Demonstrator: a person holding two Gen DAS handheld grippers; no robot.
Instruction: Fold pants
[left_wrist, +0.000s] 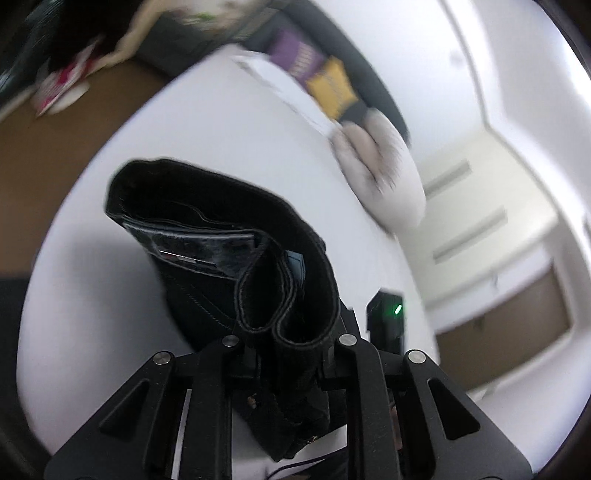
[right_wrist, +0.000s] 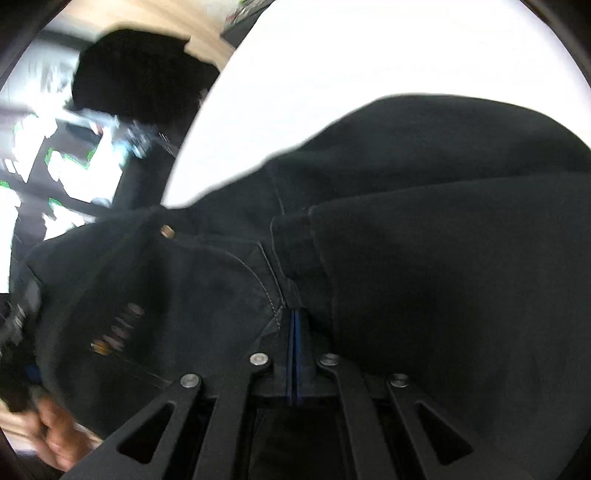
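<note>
Both grippers pinching black pants over white surface (left_wrist: 92, 295).
Left gripper (left_wrist: 284, 347) clamps the waistband, pants (left_wrist: 221, 236) lifted off the surface. Right gripper (right_wrist: 294, 332) pressed together on fabric near the fly seam; pants (right_wrist: 443, 258) bunched ahead.

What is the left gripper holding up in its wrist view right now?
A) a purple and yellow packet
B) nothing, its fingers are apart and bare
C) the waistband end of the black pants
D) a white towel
C: in the left wrist view the left gripper is shut on the black pants, whose looped waistband with its inner label rises above the white table.
</note>
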